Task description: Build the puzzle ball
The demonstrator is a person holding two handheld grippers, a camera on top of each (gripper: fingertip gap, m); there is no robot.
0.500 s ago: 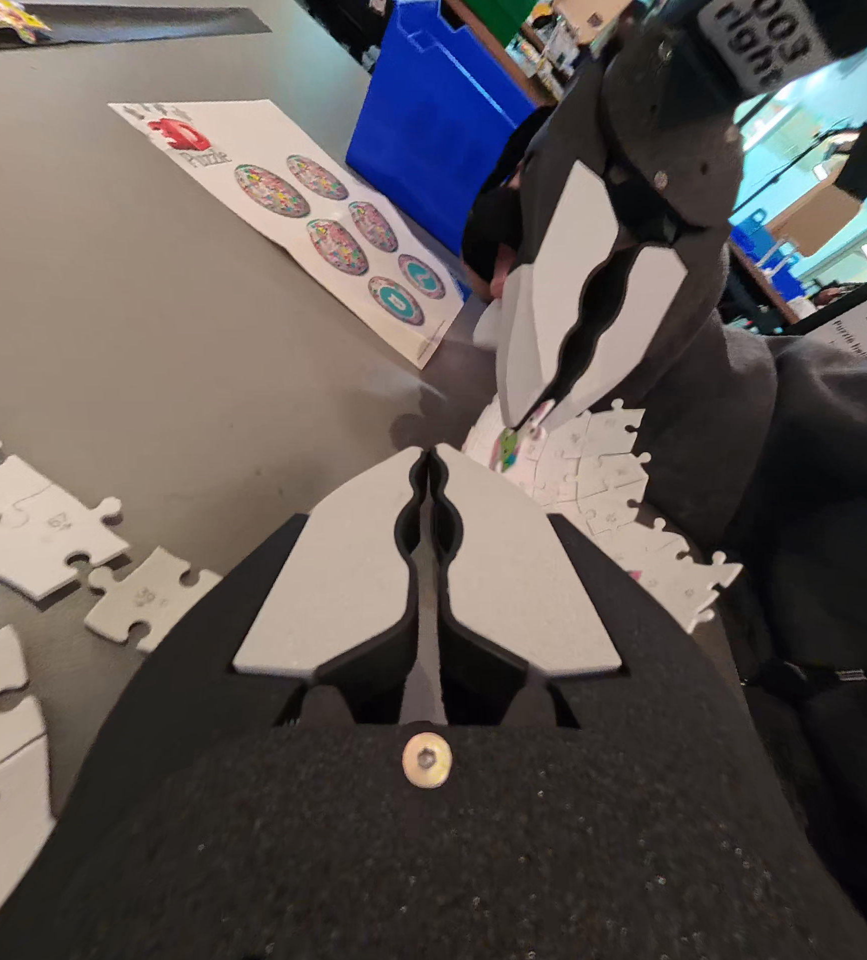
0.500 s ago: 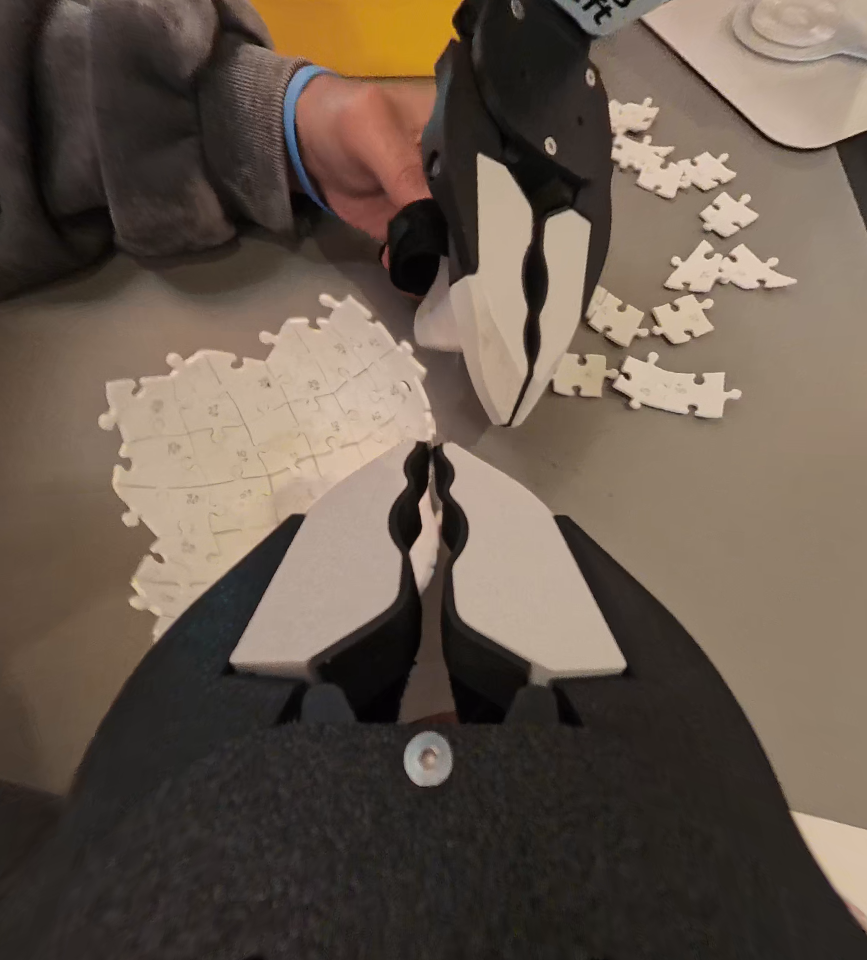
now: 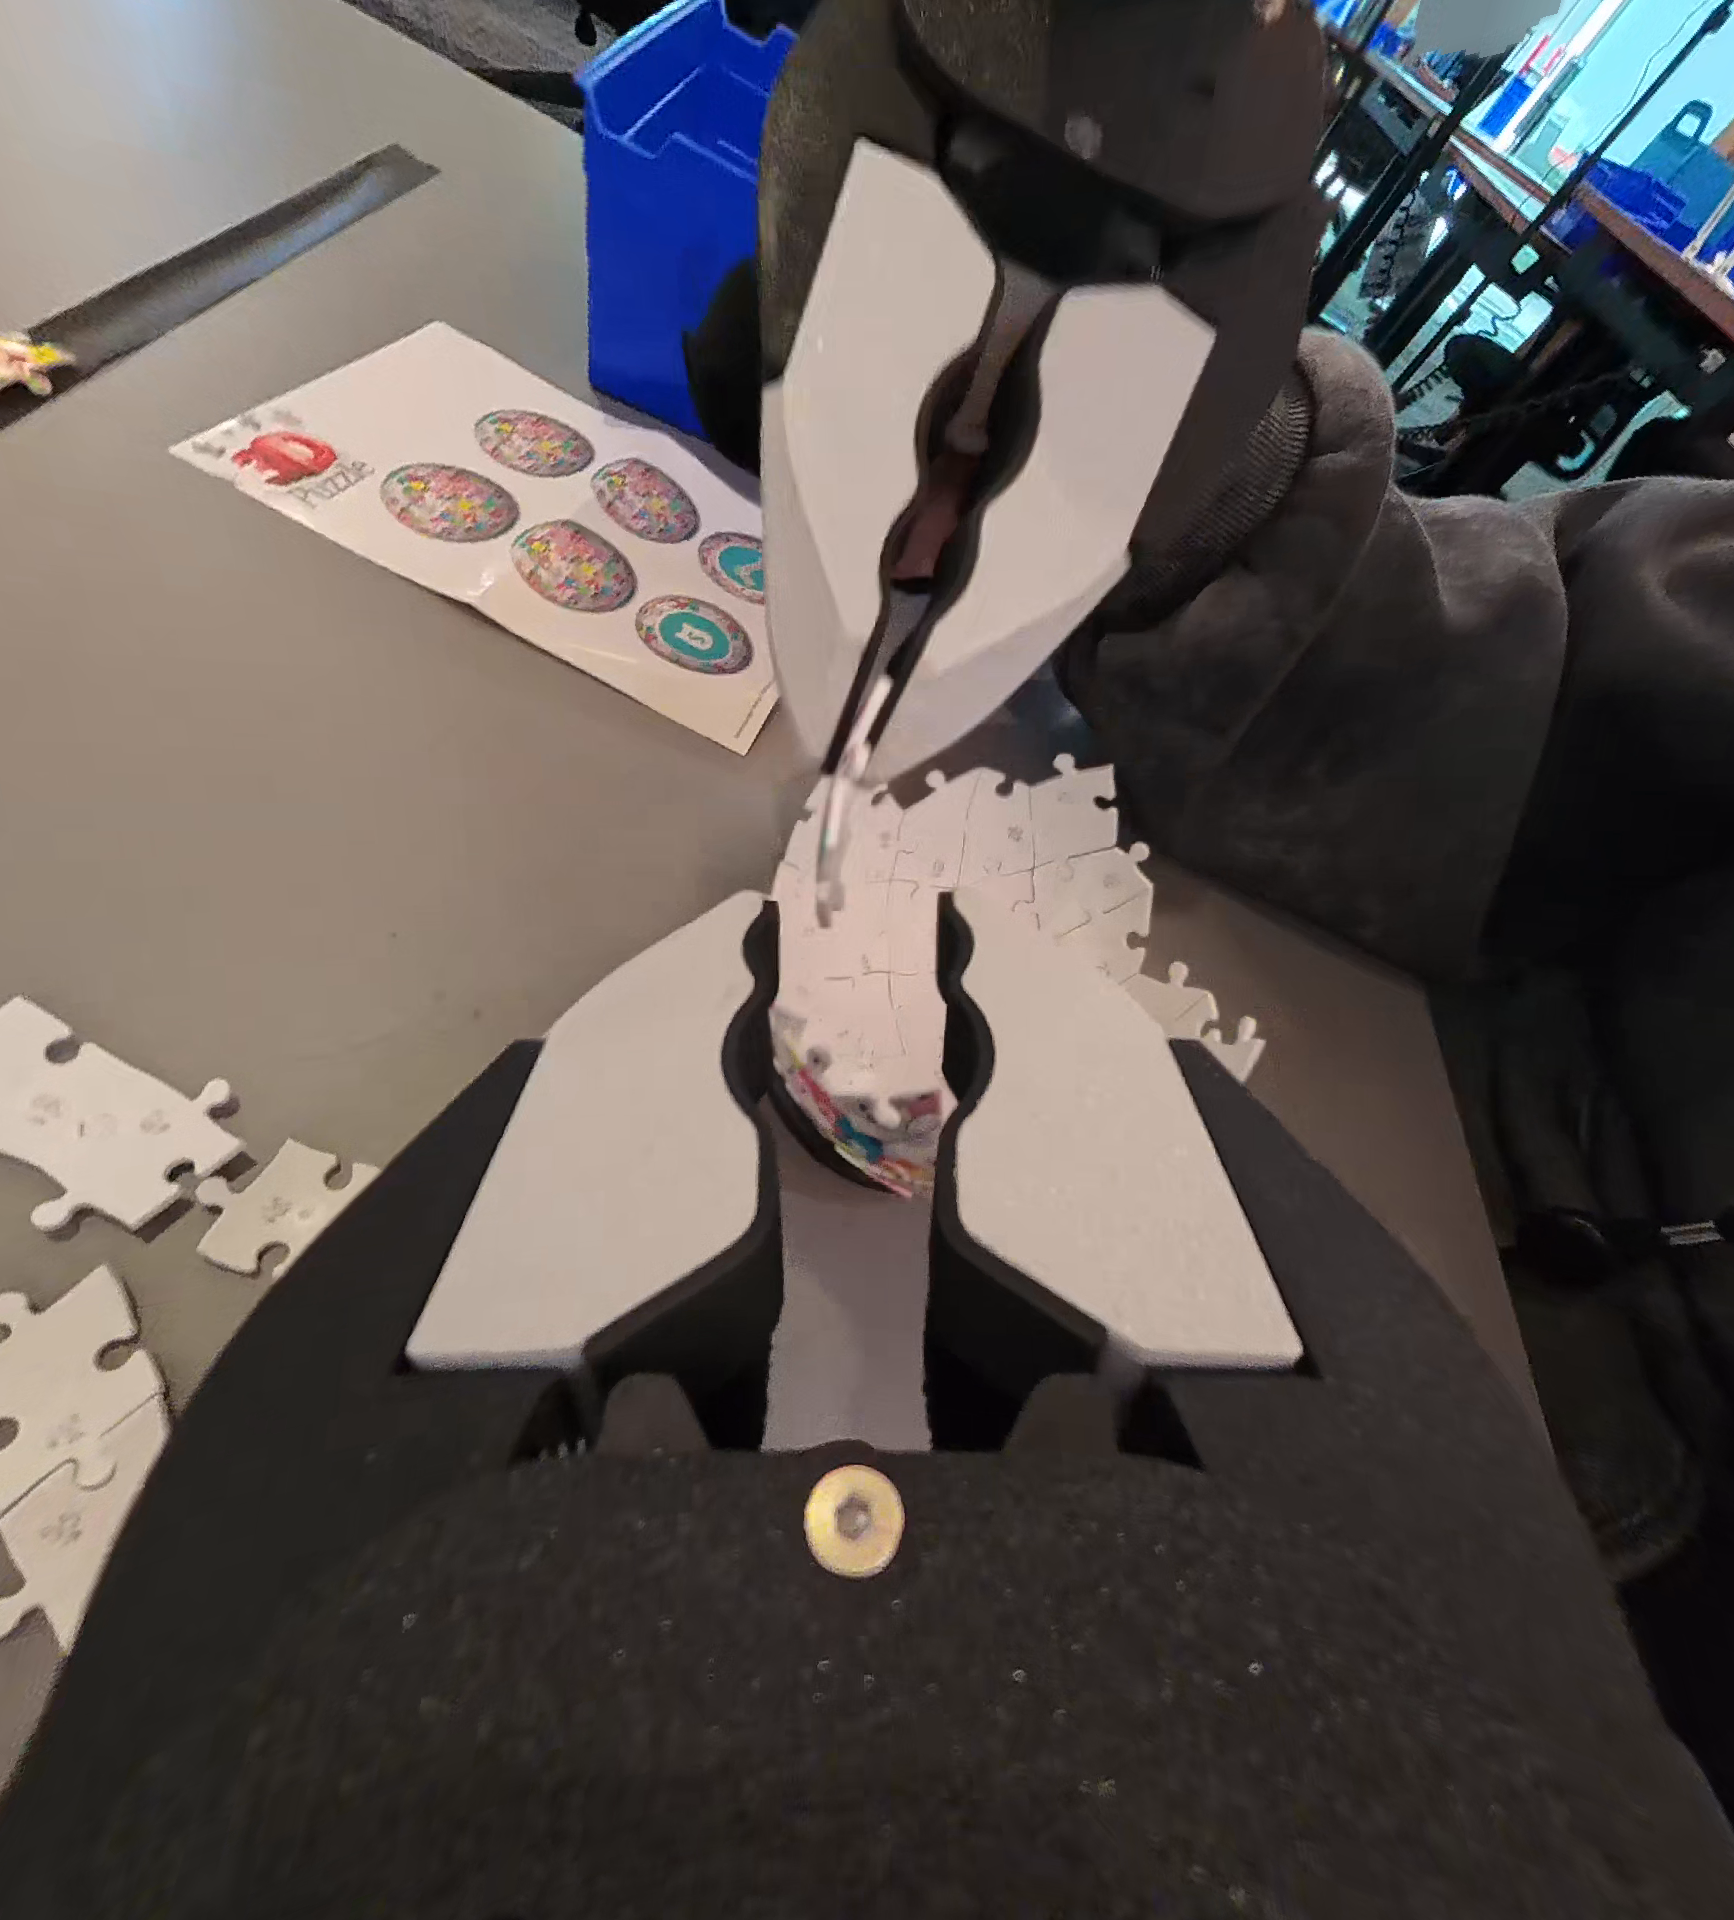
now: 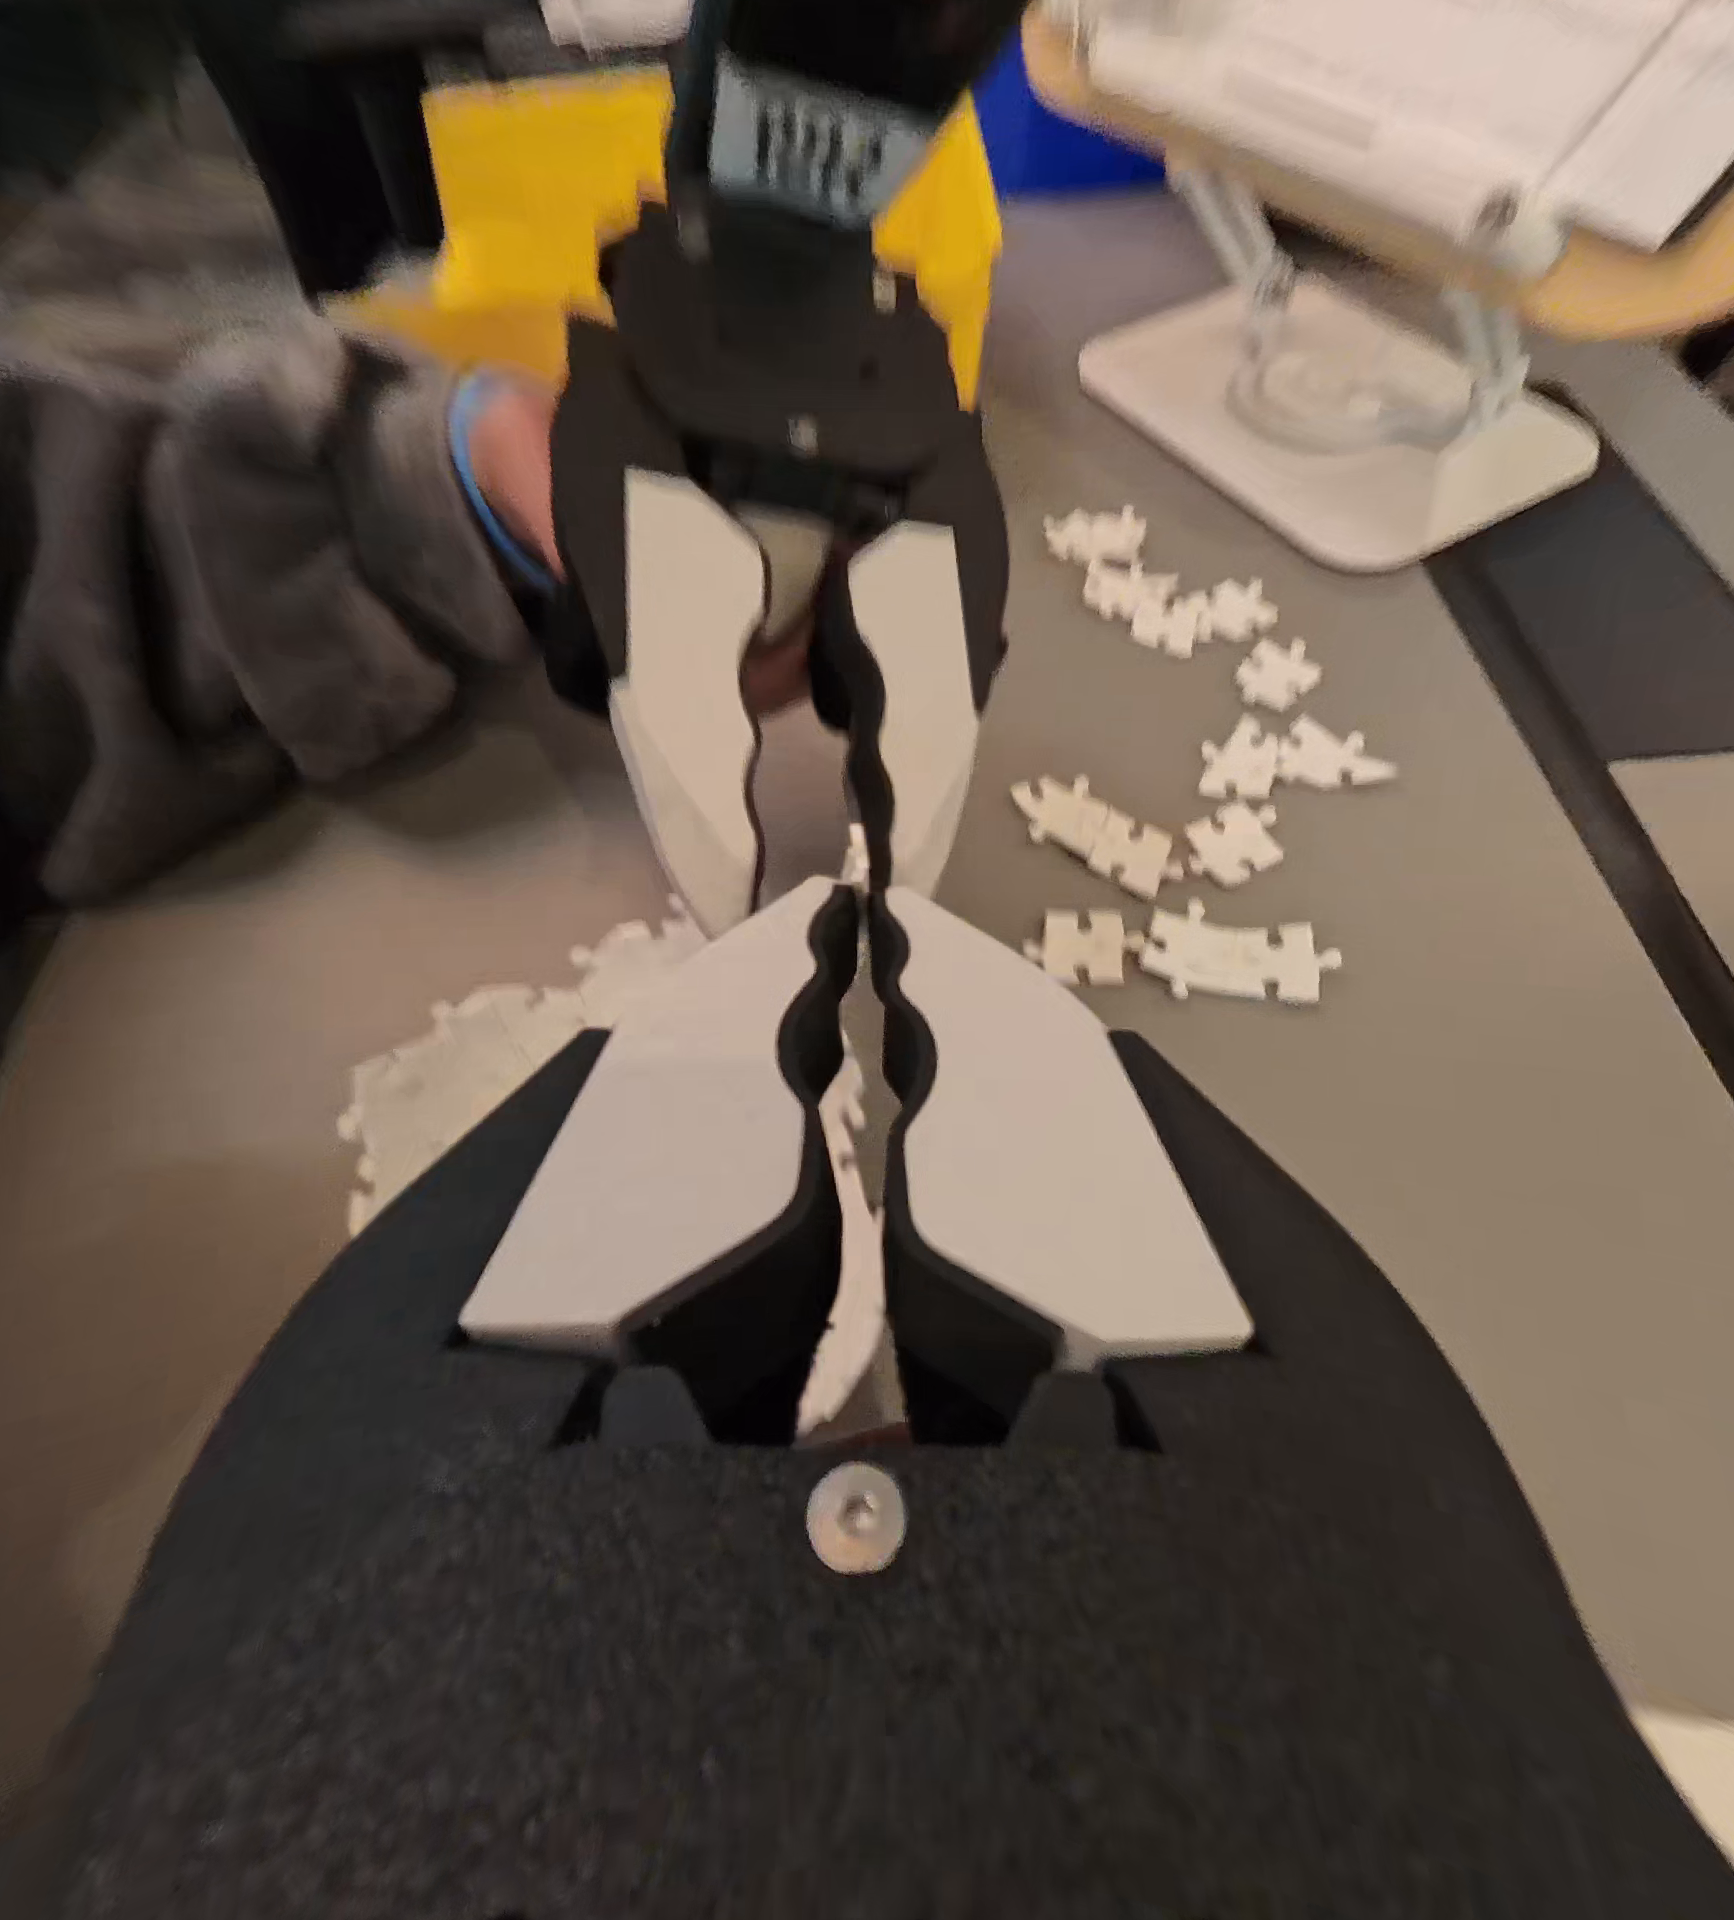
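The worktop (image 3: 219,779) is smooth, grey and matt. The loose puzzle pieces (image 3: 73,1117) look like matt white card. The sheet (image 3: 489,520) is thin paper with a soft shine. The bin (image 3: 676,239) is shiny blue plastic. Each claw body (image 3: 842,1714) looks black and rough, like grainy plastic, with a shiny metal screw (image 3: 854,1522). The fingers (image 3: 634,1164) are pale grey and matt. The sleeve (image 4: 167,582) is soft grey cloth.

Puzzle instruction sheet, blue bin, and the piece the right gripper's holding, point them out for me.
Puzzle instruction sheet (image 3: 489,540): left wrist view, middle of the printed page.
Blue bin (image 3: 671,260): left wrist view, its front wall.
Puzzle piece (image 3: 847,790): left wrist view, edge sticking out below the right gripper (image 3: 858,727).
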